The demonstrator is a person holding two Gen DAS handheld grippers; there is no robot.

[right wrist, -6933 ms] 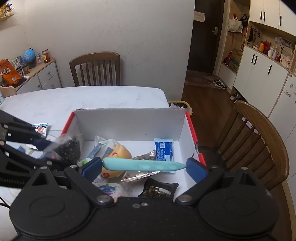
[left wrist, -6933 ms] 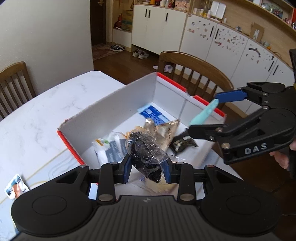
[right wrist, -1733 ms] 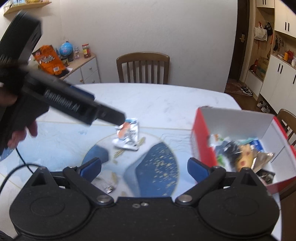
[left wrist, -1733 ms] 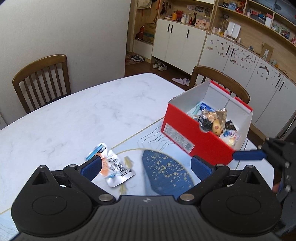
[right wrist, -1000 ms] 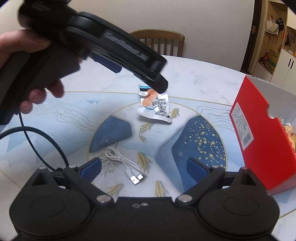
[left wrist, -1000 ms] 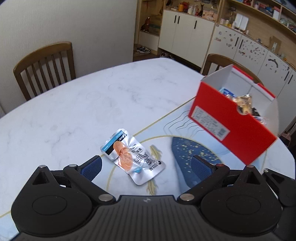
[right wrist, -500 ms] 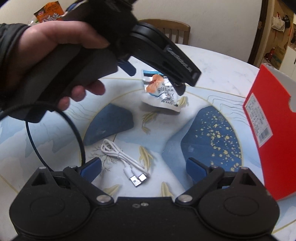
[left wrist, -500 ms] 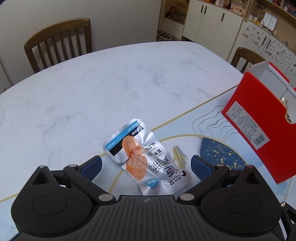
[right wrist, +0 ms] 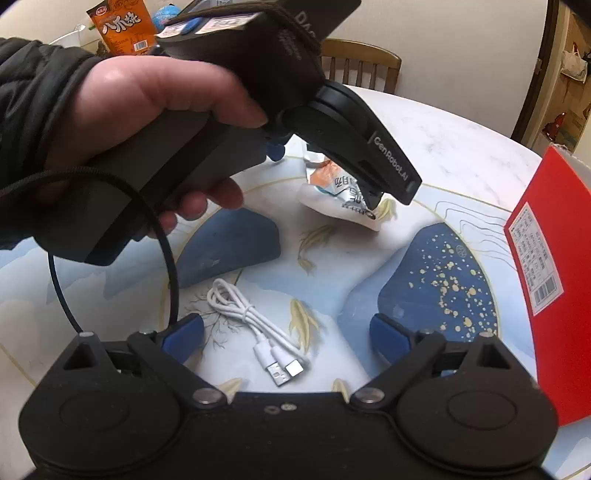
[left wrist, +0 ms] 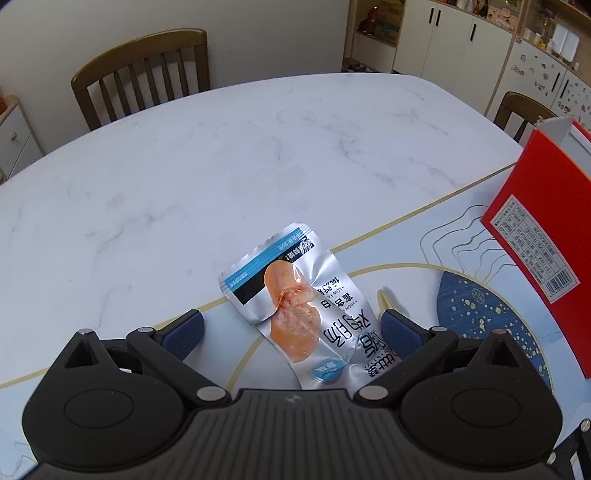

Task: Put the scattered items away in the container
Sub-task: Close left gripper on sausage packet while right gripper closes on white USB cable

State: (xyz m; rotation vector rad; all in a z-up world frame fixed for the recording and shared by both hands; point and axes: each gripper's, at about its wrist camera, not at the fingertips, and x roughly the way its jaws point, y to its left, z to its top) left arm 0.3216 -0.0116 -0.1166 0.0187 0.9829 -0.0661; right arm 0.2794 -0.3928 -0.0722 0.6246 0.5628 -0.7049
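A silver snack packet (left wrist: pixel 295 306) with an orange picture lies flat on the table, between the open blue pads of my left gripper (left wrist: pixel 291 330). The packet also shows in the right wrist view (right wrist: pixel 340 192), partly hidden under the left gripper's body. A coiled white USB cable (right wrist: pixel 255 325) lies on the patterned mat between the open pads of my right gripper (right wrist: pixel 288 338), which is empty. The red box (left wrist: pixel 539 236) stands at the right, its outside wall facing me; it also shows in the right wrist view (right wrist: pixel 546 280).
A white marble table (left wrist: pixel 221 166) with a blue patterned mat (right wrist: pixel 436 280). Wooden chairs (left wrist: pixel 144 70) stand at the far side. A hand holds the left gripper (right wrist: pixel 147 122), filling the upper left of the right wrist view. An orange snack bag (right wrist: pixel 122 26) is far behind.
Both grippers have left the box empty and come down low over the table. The left one has closed in on the silver packet, the right one on the white cable.
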